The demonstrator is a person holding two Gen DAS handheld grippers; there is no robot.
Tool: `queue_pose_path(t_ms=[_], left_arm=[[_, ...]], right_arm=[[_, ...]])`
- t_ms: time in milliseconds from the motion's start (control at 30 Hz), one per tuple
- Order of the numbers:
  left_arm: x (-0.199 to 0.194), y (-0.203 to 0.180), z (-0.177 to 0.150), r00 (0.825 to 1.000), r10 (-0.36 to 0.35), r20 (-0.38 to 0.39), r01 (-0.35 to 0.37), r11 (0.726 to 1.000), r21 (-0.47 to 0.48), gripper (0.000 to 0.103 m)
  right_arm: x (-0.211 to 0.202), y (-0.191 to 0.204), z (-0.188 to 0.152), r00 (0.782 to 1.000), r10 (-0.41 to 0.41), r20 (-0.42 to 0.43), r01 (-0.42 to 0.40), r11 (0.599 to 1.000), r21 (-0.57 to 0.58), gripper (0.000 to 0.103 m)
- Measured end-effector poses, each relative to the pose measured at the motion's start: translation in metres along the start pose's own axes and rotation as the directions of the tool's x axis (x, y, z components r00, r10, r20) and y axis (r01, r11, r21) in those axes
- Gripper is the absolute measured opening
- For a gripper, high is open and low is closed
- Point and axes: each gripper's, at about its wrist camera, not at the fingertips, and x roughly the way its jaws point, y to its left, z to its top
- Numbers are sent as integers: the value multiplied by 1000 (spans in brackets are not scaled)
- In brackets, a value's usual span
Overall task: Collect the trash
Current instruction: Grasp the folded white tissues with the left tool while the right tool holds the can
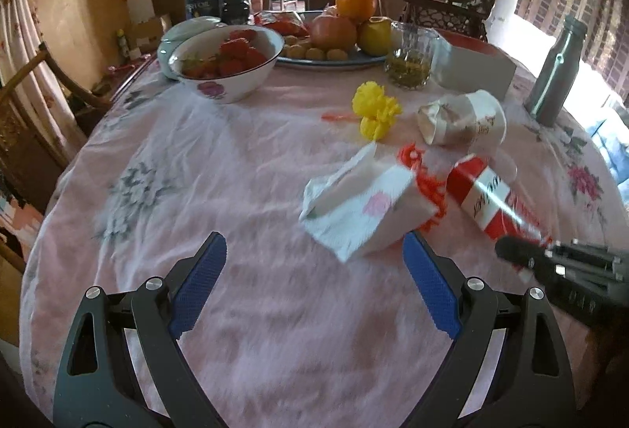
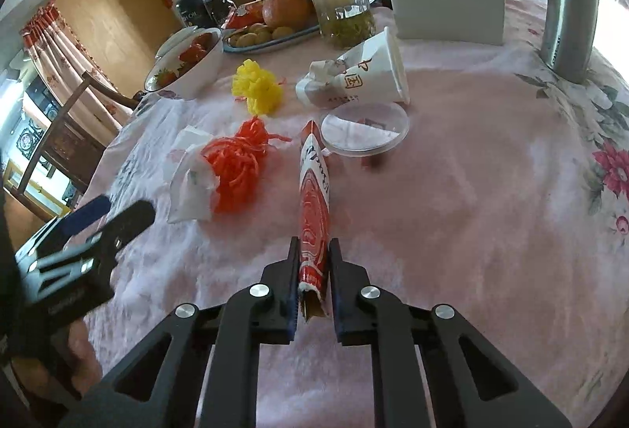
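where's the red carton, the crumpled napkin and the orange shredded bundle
red carton (image 2: 313,215): right wrist view, on its printed red side just ahead of the gripper
crumpled napkin (image 1: 363,205): left wrist view, on its white middle fold
orange shredded bundle (image 2: 236,168): right wrist view, on the centre of the tangle

Your left gripper (image 1: 314,282) hangs wide open over bare pink cloth on the bench (image 1: 236,192) — free room to its left and straight below. Ahead on its right, the crumpled tissue (image 1: 361,207) sits just off its right finger, orange shreds (image 1: 426,184) touching behind. Your right gripper (image 2: 313,262) is clamped on the flattened red box (image 2: 313,200), whose far end touches the clear lid (image 2: 363,131). Right of it — open cloth. Beyond, the tipped paper cup (image 2: 361,74), tea glass (image 2: 342,13) and steel bottle (image 2: 570,3) crowd the back.
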Motion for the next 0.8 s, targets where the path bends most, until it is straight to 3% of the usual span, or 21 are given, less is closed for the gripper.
queue_pose_path(t_ms=[400, 433, 500, 533, 600, 700, 800], left_arm=[[42, -9, 11, 994, -73, -86, 75, 997, 16, 85], [44, -9, 11, 993, -73, -90, 75, 997, 14, 81], [50, -8, 10, 989, -91, -116, 92, 996, 4, 54], [50, -8, 9, 987, -99, -124, 100, 995, 1, 49], [46, -7, 8, 985, -112, -129, 113, 994, 0, 21], [30, -2, 6, 985, -139, -103, 138, 990, -20, 5], [11, 0, 4, 989, -128, -70, 128, 992, -15, 3]], right_arm=[[6, -1, 0, 1000, 9, -22, -8, 1000, 10, 14], [6, -1, 0, 1000, 9, -23, -9, 1000, 11, 14], [7, -2, 0, 1000, 11, -24, -11, 1000, 12, 14], [7, -2, 0, 1000, 12, -23, -11, 1000, 13, 14], [5, -2, 0, 1000, 15, -20, -15, 1000, 18, 14], [5, -1, 0, 1000, 14, -17, -14, 1000, 17, 14], [4, -2, -1, 1000, 12, -12, -12, 1000, 19, 14]])
